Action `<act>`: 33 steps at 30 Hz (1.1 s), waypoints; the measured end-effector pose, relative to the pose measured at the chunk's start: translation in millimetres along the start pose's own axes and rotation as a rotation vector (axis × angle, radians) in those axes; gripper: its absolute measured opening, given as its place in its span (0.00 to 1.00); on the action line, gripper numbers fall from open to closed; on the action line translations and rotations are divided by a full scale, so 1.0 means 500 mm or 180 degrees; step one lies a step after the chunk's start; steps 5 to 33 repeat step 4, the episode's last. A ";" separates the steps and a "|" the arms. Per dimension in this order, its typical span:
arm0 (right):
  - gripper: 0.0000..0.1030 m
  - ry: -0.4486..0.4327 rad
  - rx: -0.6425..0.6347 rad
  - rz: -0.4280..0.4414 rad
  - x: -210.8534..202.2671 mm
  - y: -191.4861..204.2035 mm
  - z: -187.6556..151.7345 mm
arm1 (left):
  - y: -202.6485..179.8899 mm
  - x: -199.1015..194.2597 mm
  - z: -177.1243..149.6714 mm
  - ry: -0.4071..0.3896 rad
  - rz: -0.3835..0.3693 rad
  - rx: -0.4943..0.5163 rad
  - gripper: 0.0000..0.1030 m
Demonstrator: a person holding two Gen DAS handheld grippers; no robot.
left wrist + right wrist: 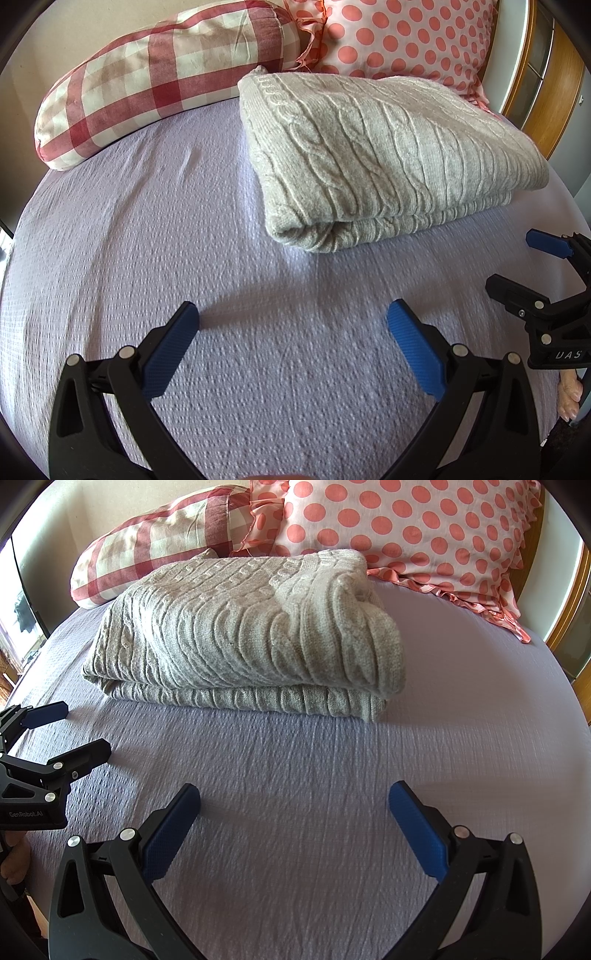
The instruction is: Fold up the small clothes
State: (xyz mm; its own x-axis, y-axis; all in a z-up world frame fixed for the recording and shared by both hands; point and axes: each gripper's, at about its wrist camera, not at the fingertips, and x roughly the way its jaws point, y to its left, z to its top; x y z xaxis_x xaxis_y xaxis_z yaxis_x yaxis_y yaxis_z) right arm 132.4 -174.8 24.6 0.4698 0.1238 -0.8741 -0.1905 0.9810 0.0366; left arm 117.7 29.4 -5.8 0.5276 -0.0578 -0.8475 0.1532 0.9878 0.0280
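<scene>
A grey cable-knit garment [373, 155] lies folded in a thick rectangle on the lilac bedspread [166, 240], ahead and to the right in the left wrist view. In the right wrist view the garment [251, 635] lies ahead, centre-left. My left gripper [293, 317] is open and empty, hovering over bare bedspread short of the garment. My right gripper [294, 799] is open and empty too, over the bedspread [461, 738] in front of the garment. Each gripper shows at the other view's edge: the right [517, 258] and the left [86, 729].
A red-and-cream checked bolster [159, 81] and a pink polka-dot pillow [402, 37] lean against the wall behind the garment. A wooden bed frame [546, 103] runs along the right. The pillows also show in the right wrist view [406, 528].
</scene>
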 end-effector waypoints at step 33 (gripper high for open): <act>0.99 0.0000 0.0000 0.0000 0.000 0.000 0.000 | 0.000 0.001 -0.001 -0.0021 0.0004 0.0000 0.98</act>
